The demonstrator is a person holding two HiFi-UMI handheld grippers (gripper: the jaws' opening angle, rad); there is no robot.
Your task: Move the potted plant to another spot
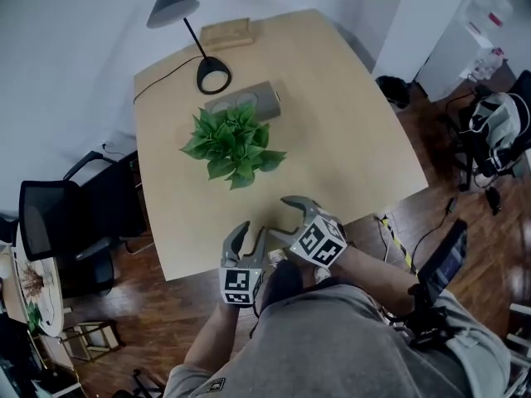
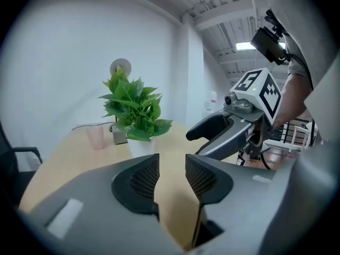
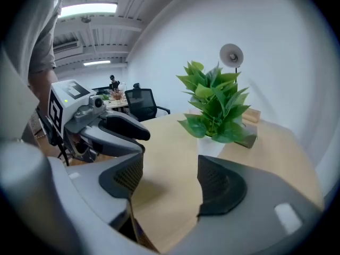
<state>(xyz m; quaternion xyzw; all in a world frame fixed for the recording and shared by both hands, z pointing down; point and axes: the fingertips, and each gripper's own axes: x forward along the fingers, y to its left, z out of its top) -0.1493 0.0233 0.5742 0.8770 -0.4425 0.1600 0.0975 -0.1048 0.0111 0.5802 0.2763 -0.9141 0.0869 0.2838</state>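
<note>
While the potted plant (image 1: pixel 235 143) stands mid-counter (image 1: pixel 348 139), just this side of a grey box (image 1: pixel 253 98) and the lamp (image 1: pixel 211 75), I've nothing on it yet. Left gripper (image 1: pixel 251 235) hovers at the near edge, jaws narrowly apart, empty. Right gripper (image 1: pixel 284 219) is beside it with jaws spread wide, also empty, ready, I reckon, for the white pot (image 2: pixel 142 145).

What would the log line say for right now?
potted plant: on table, untouched | left gripper: open, empty | right gripper: open, empty
</note>
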